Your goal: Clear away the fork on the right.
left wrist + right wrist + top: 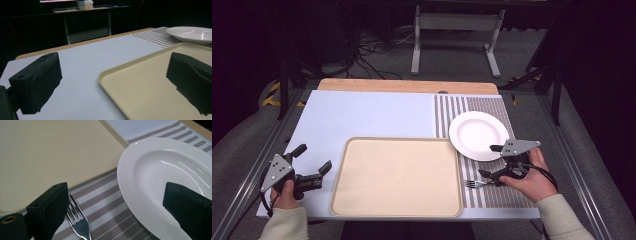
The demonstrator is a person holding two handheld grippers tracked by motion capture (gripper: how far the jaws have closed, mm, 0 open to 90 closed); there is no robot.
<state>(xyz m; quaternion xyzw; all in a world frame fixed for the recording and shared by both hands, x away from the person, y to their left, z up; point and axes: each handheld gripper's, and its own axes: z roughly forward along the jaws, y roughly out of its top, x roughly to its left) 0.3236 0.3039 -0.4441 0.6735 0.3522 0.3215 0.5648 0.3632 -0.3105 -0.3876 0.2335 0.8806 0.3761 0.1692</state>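
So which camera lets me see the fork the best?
The right gripper view: the fork sits close up, its tines sharp against the striped mat, beside one jaw of the right claw. In the high view the fork is tiny, its handle hidden under the hand. The left gripper view looks toward the tray and plate instead.
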